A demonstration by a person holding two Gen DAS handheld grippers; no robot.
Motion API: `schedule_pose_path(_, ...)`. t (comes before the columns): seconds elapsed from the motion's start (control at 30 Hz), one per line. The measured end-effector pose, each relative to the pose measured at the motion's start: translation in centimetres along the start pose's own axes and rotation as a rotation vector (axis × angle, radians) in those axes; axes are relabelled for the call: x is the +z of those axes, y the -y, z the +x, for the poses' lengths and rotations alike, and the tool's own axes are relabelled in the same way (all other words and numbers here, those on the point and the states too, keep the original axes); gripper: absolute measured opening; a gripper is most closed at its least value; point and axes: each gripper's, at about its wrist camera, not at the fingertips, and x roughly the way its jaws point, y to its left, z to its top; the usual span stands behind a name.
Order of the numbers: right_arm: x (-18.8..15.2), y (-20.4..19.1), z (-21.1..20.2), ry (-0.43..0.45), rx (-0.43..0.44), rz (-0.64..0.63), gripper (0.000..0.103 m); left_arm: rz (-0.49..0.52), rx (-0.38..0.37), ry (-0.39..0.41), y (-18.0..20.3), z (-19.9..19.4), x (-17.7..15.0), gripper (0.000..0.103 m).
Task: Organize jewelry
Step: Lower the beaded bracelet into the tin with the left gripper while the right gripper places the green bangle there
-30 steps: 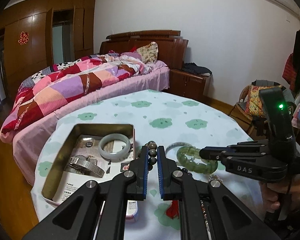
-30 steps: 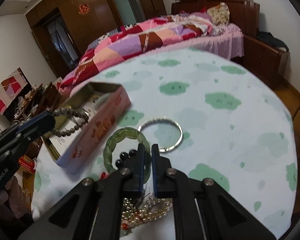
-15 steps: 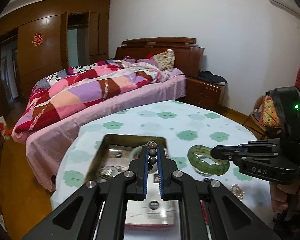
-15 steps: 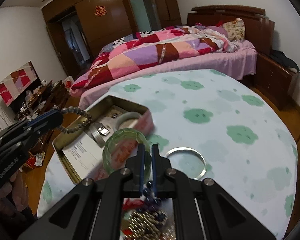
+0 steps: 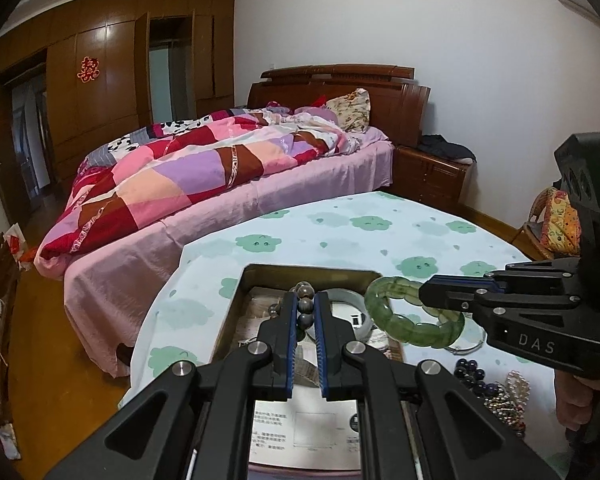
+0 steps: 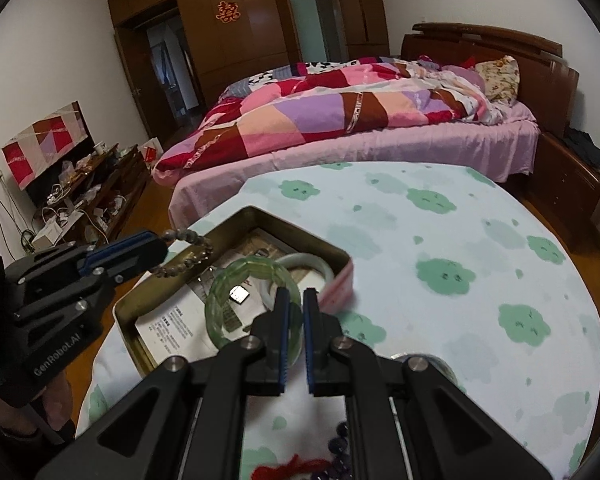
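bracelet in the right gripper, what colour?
Translucent green bracelet, clearest in the left wrist view.

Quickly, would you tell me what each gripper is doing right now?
Left gripper: shut on the brown bead bracelet.
Right gripper: shut on the green jade bracelet.

Left tongs (image 5: 303, 314) hide most of the beaded bracelet (image 5: 305, 304). Tin's (image 6: 236, 224) pink outer wall is blurred. Red tassel (image 6: 296, 467) is cut off by the frame edge.
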Motion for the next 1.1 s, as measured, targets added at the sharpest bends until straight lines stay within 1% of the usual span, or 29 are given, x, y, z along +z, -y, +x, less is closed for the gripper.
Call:
schedule_pose_path(0.4,0.3,-1.9,2.4,-0.036,-0.003,-0.047,0.009,-0.021,0.019,-0.057,-1.7,2.6,-0.5,0.008)
schedule_pose_path(0.77,-0.2,-2.3,3.7,-0.070,-0.014,-0.065,0.009,-0.032,0.020,-0.093,-2.5,3.9,-0.8,0.008)
schedule_pose_path(1.1,-0.3,-2.5,4.4,-0.083,-0.027,-0.072,0.009,-0.038,0.023,-0.121,-2.8,4.8,-1.3,0.008)
